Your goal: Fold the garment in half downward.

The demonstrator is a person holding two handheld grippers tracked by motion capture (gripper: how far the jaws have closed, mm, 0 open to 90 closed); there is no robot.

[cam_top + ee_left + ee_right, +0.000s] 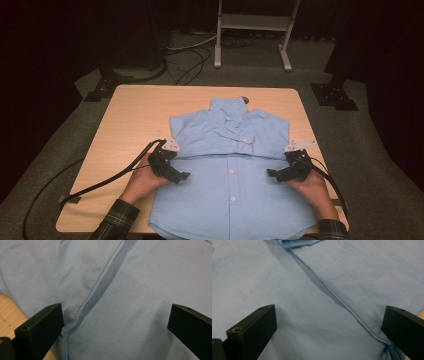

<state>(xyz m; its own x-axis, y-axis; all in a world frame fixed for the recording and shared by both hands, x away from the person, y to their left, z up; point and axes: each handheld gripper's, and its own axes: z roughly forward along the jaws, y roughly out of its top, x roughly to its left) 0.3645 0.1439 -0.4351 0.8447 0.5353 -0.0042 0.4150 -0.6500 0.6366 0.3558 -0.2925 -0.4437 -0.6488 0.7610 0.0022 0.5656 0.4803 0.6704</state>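
looks like the blue shirt [230, 175] is half folded, sleeves tucked in, and both the left gripper [172, 169] and right gripper [287, 167] sit at its sides with jaws wide open, so the last fold's still to do.

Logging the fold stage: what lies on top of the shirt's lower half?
The shirt's upper part, collar included, is folded down over it, its edge running between the two open grippers. Whatever lies beneath that folded layer is hidden.

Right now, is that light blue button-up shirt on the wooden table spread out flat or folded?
Partly folded. The light blue button-up shirt has its top part doubled over, leaving a crosswise edge; the buttoned lower part lies flat.
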